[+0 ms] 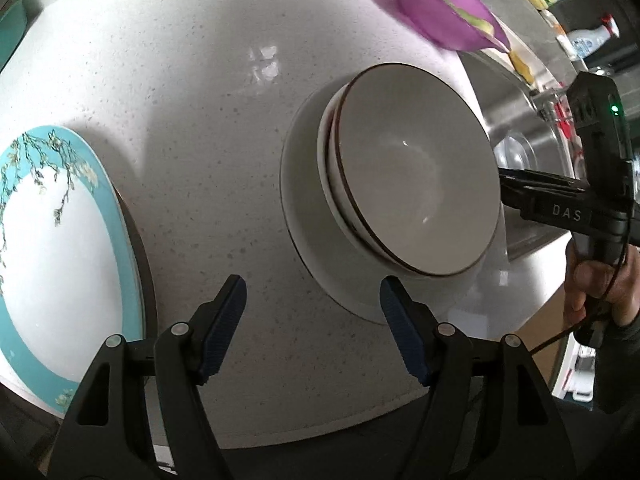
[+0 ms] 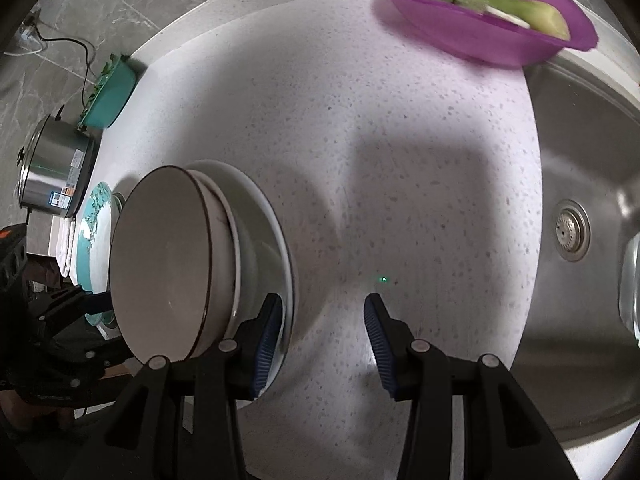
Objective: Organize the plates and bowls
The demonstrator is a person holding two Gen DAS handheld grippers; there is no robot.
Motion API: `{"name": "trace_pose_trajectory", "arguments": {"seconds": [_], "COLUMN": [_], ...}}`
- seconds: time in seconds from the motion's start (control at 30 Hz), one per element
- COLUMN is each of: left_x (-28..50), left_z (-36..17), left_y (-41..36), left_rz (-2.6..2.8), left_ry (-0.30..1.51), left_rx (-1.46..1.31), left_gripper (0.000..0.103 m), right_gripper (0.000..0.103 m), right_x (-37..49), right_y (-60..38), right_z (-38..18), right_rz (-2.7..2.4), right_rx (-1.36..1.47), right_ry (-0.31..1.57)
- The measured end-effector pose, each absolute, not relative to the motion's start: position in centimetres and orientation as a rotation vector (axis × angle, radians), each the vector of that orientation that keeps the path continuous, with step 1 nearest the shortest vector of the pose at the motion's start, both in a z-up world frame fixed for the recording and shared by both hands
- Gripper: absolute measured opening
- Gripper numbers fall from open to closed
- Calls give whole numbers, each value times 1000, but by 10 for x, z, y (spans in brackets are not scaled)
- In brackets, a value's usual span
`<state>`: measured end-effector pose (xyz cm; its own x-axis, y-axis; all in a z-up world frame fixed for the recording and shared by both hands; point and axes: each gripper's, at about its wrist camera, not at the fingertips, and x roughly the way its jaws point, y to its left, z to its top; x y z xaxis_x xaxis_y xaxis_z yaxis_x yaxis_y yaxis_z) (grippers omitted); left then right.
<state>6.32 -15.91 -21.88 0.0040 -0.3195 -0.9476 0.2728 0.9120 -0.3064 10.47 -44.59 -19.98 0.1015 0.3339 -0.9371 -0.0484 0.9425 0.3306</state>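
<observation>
Bowls (image 1: 412,184) stacked on white plate (image 1: 304,216), frame centre-right. Left gripper (image 1: 312,320) below, jaws apart, empty. Right gripper (image 2: 320,344) nearer, jaws apart, straddling plate rim.

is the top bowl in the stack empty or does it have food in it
Empty. The top bowl shows a bare pale inside with only light glints; it sits nested on other bowls over a white plate.

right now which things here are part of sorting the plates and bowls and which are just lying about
Part of the job:
- stacked bowls
- white plate under them
- teal floral plate

Just lying about:
- purple bowl holding green vegetable pieces
- steel pot
- teal container
- sink
- spray bottle
</observation>
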Motion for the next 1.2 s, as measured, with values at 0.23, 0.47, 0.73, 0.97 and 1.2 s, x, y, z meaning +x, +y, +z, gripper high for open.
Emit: {"name": "trace_pose_trajectory", "arguments": {"seconds": [0.23, 0.47, 0.73, 0.97, 1.2], "left_x": [72, 88, 102, 113, 123], "left_z": [-235, -247, -258, -259, -257], "left_y": [-168, -195, -213, -215, -222], "left_rz": [-426, -414, -395, -365, -370], "left_ry": [1508, 1502, 1460, 1390, 1328], "left_rx": [-62, -32, 21, 34, 52], "left_gripper": [68, 68, 67, 58, 26], "right_gripper": [47, 46, 44, 43, 27], "right_x": [109, 114, 116, 117, 120], "right_y": [-448, -443, -433, -430, -424], "right_z": [-207, -210, -212, -215, -223], "right_rz": [328, 355, 364, 372, 396], "right_rx": [240, 218, 160, 175, 230], "right_ry": [1439, 1419, 1402, 1388, 1398]}}
